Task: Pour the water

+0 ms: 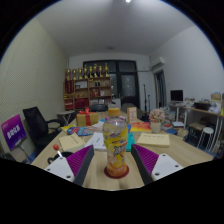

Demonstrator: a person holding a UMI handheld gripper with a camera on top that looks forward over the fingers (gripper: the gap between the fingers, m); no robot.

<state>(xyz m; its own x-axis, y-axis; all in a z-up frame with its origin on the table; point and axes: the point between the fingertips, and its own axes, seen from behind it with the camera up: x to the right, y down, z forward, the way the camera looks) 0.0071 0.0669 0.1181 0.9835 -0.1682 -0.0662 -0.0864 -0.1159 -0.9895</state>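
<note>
On the light wooden surface, a clear plastic bottle with a yellow label and reddish base stands upright, just ahead of the tongs and centred between the two fingers. Tongs are spread wide, gap on both sides of the bottle, no contact. Beyond it: scattered colourful boxes and packets, a black office chair, a wooden shelf with bottles.

Bottle amid clutter ahead.
</note>
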